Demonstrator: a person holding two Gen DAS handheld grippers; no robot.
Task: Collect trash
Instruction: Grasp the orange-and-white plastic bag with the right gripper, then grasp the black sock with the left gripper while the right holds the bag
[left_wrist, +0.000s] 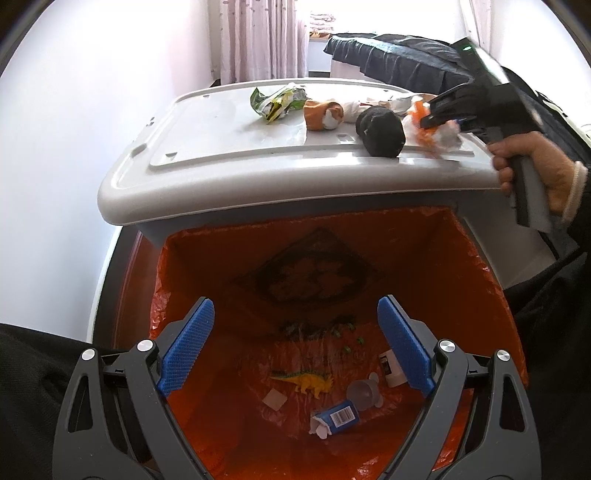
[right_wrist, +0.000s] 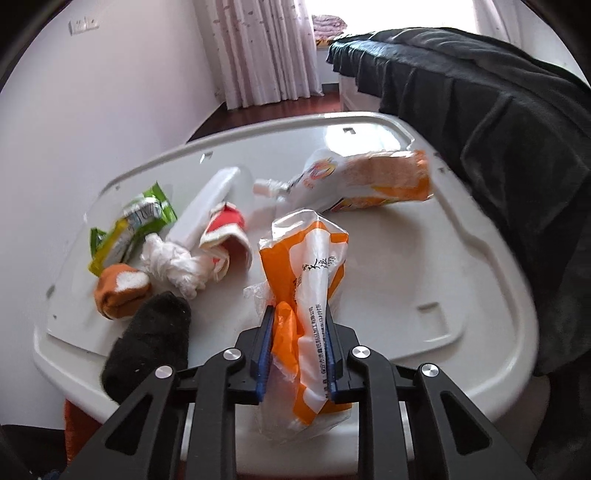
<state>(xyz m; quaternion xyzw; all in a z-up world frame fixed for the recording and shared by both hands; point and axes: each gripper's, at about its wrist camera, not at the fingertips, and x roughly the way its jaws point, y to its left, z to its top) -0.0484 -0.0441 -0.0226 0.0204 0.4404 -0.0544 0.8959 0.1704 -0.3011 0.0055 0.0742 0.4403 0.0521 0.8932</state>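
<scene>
Right wrist view is showing the white lid (right_wrist: 424, 258) carrying the litter: the right gripper (right_wrist: 297, 343) is clamping an orange-and-white plastic bag (right_wrist: 306, 266) at the lid's near edge. Left of that bag, a black sock (right_wrist: 147, 339), crumpled white tissue (right_wrist: 170, 266) and green wrapper (right_wrist: 129, 225) are lying. Below the lid, the left gripper (left_wrist: 295, 350) is hanging wide open over the orange-lined bin (left_wrist: 207, 258).

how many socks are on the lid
2. A black sock lies at the lid's near left edge; an orange and white sock sits just beyond it, beside the green wrapper. More could hide under other trash.
</scene>
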